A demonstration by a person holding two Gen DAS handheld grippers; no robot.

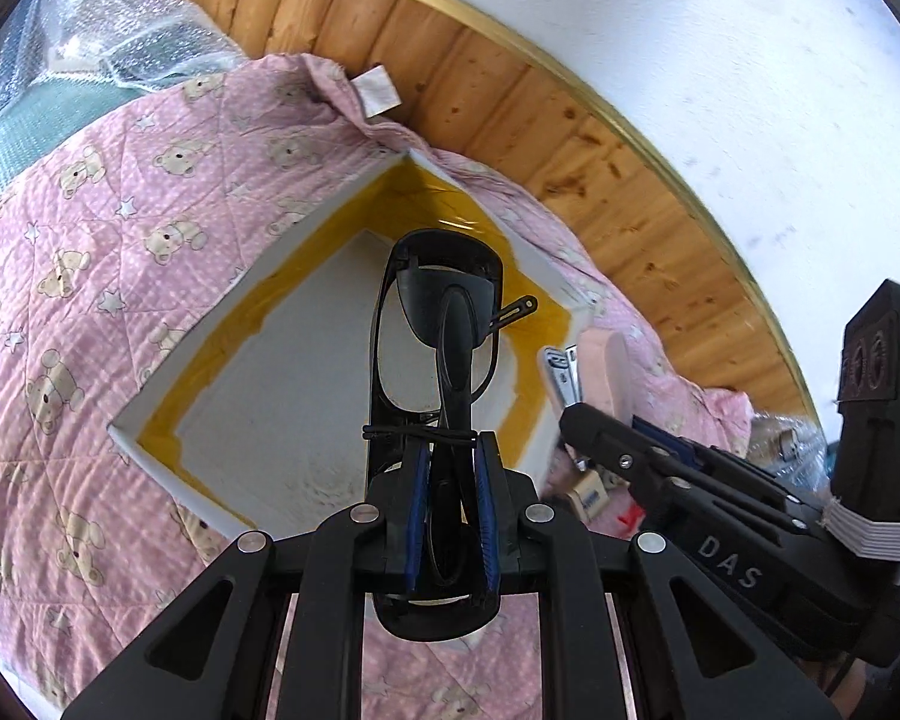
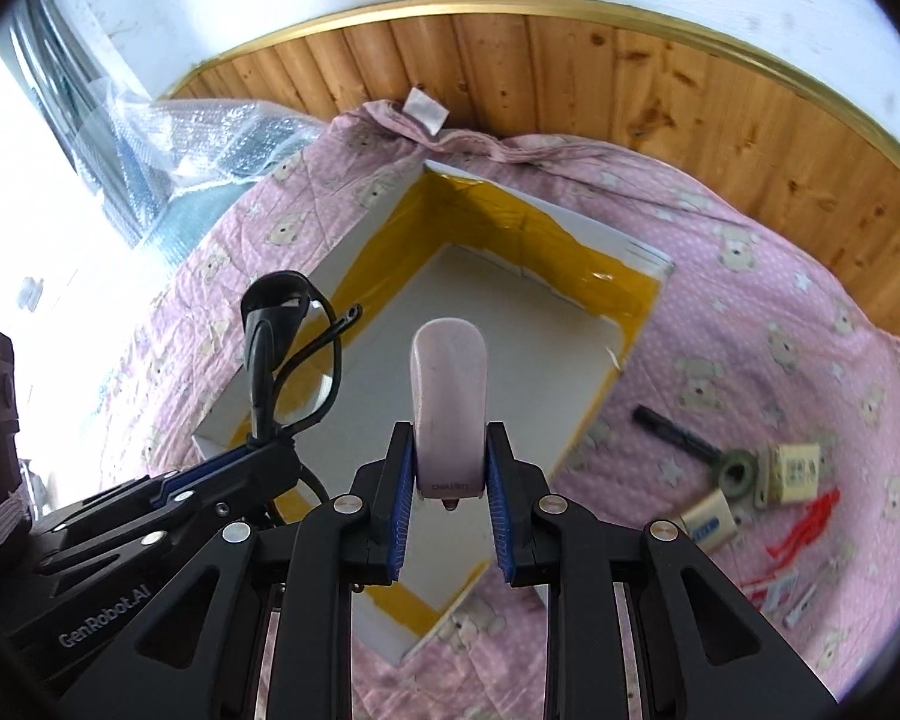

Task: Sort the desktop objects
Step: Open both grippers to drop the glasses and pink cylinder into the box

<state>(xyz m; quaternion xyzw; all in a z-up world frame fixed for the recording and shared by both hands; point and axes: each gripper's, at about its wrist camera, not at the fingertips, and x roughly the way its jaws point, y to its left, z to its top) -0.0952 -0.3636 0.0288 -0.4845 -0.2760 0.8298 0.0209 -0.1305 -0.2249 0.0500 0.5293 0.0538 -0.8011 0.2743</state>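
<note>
My left gripper [image 1: 455, 450] is shut on a pair of folded black glasses [image 1: 444, 324], which stand upright over the open white box [image 1: 270, 396] lined with yellow tape. From the right wrist view the glasses [image 2: 288, 354] hang over the box's left rim, in the left gripper [image 2: 270, 447]. My right gripper [image 2: 450, 438] is shut on a pale pink stapler-like item [image 2: 448, 396] marked "deli", held above the box floor [image 2: 510, 324]. The left wrist view shows the right gripper [image 1: 576, 414] and the pink item [image 1: 609, 372] just right of the box.
The box rests on a pink bear-print quilt [image 2: 750, 312]. To its right lie two padlocks [image 2: 708, 525] [image 2: 795, 471], a black bolt with a green ring [image 2: 690, 438] and red plastic pieces [image 2: 804, 525]. Bubble wrap [image 1: 120, 36] lies far left; a wood-panelled wall [image 2: 570, 78] stands behind.
</note>
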